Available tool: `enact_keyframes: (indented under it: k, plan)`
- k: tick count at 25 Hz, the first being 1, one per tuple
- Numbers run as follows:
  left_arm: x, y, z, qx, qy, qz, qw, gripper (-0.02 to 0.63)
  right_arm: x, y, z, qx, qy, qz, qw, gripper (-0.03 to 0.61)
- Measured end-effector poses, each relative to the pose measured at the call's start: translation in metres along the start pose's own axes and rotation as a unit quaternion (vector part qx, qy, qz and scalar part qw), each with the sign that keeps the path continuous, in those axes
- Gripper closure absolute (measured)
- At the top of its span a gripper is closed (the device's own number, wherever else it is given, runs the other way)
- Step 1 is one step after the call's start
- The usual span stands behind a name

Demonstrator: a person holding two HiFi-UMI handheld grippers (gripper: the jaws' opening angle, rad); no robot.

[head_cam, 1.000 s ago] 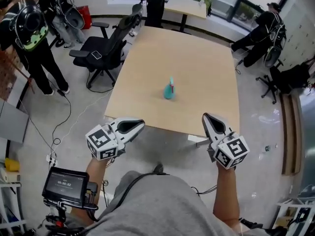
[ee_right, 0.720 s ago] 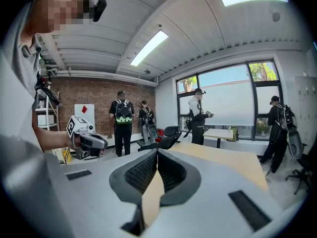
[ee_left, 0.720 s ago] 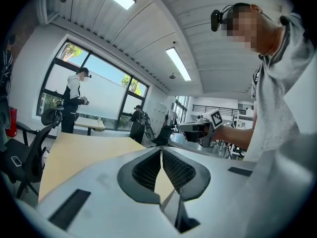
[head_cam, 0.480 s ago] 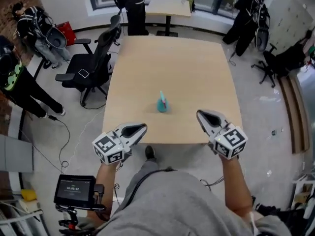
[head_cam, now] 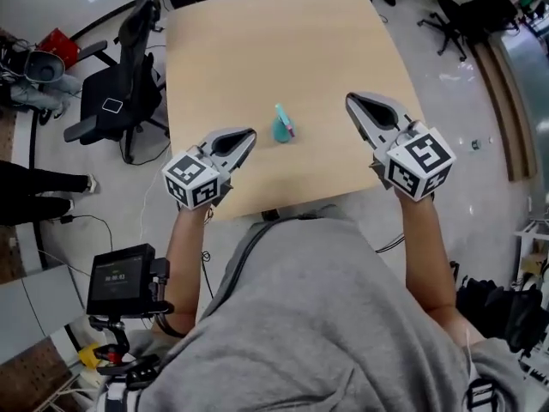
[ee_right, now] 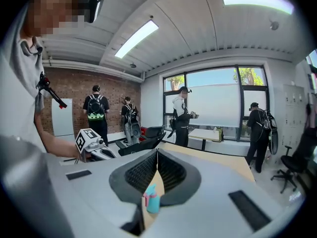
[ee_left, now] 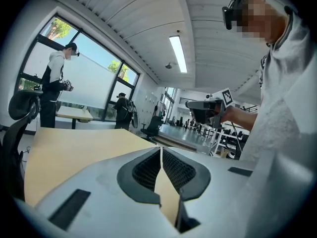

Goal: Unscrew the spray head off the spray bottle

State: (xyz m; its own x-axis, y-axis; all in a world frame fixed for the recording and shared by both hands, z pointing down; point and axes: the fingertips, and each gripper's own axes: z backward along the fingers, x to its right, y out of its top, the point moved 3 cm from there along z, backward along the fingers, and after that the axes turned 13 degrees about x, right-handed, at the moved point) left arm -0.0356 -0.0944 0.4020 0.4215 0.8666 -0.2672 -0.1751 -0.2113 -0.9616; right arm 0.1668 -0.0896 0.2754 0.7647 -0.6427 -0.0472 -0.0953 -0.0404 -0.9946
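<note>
A small teal spray bottle (head_cam: pixel 282 125) with a pink trigger stands upright near the front edge of the light wooden table (head_cam: pixel 283 50). My left gripper (head_cam: pixel 250 133) hangs over the table's near edge, just left of the bottle, with its jaws shut and nothing between them. My right gripper (head_cam: pixel 350 100) is to the right of the bottle, a little farther from it, also shut and empty. In the right gripper view the bottle (ee_right: pixel 152 198) shows low behind the closed jaws (ee_right: pixel 157 151), and the left gripper (ee_right: pixel 91 145) is beyond it. The left gripper view shows only bare table (ee_left: pixel 69 152).
A black office chair (head_cam: pixel 116 101) stands off the table's left side, and another chair (head_cam: pixel 480 7) at the top right. A handheld screen (head_cam: pixel 120 281) hangs at my left hip. People stand by the windows (ee_right: pixel 181 115) beyond the far end of the table.
I have come up to the table: both grippers moved forward from the floor side to above its near edge. The bottle now lies between them. Jaws stay shut.
</note>
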Motion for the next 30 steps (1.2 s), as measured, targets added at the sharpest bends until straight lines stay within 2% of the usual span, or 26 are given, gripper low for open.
enact_keyframes:
  k: [5, 8, 10, 12, 15, 16, 17, 19, 20, 21, 24, 28, 30]
  plan:
    - [-0.01, -0.03, -0.009, -0.019, 0.005, 0.048, 0.9987, 0.598, 0.018, -0.018, -0.007, -0.042, -0.002, -0.029, 0.999, 0.572]
    - [-0.012, -0.045, -0.022, -0.038, -0.011, 0.035, 0.9986, 0.598, 0.025, -0.03, -0.005, -0.054, 0.0, -0.043, 0.998, 0.572]
    - [-0.026, -0.054, -0.028, -0.039, -0.01, 0.022, 0.9989, 0.598, 0.031, -0.037, -0.017, -0.052, 0.006, -0.044, 0.998, 0.572]
    - [-0.04, -0.067, -0.033, -0.037, -0.007, 0.026, 0.9989, 0.598, 0.037, -0.043, -0.029, -0.05, 0.006, -0.045, 0.998, 0.572]
    - [-0.068, -0.097, -0.035, -0.052, -0.003, 0.018, 0.9985, 0.594, 0.044, -0.059, -0.055, -0.045, 0.01, -0.048, 0.998, 0.572]
    - [-0.079, -0.111, -0.041, -0.061, -0.006, 0.003, 0.9981, 0.569, 0.05, -0.067, -0.064, -0.044, 0.013, -0.048, 0.998, 0.572]
    - [-0.084, -0.128, -0.05, -0.072, -0.013, -0.014, 0.9972, 0.506, 0.056, -0.075, -0.069, -0.046, 0.017, -0.05, 0.998, 0.572]
    - [-0.068, -0.164, -0.062, -0.106, -0.034, -0.043, 0.9928, 0.38, 0.06, -0.087, -0.061, -0.068, 0.025, -0.061, 0.996, 0.572]
    - [-0.054, -0.176, -0.063, -0.125, -0.041, -0.052, 0.9899, 0.296, 0.059, -0.088, -0.054, -0.081, 0.028, -0.069, 0.994, 0.572]
    - [-0.045, -0.183, -0.064, -0.138, -0.044, -0.061, 0.9875, 0.26, 0.059, -0.084, -0.051, -0.089, 0.03, -0.075, 0.993, 0.572]
    - [-0.056, -0.193, -0.083, -0.152, -0.051, -0.108, 0.9811, 0.188, 0.067, -0.074, -0.066, -0.092, 0.035, -0.067, 0.993, 0.572]
    - [-0.038, -0.218, -0.093, -0.167, -0.038, -0.137, 0.9756, 0.173, 0.058, -0.098, -0.063, -0.12, 0.05, -0.091, 0.987, 0.572]
    - [-0.047, -0.222, -0.1, -0.168, -0.026, -0.15, 0.9741, 0.17, 0.063, -0.102, -0.07, -0.121, 0.057, -0.096, 0.986, 0.572]
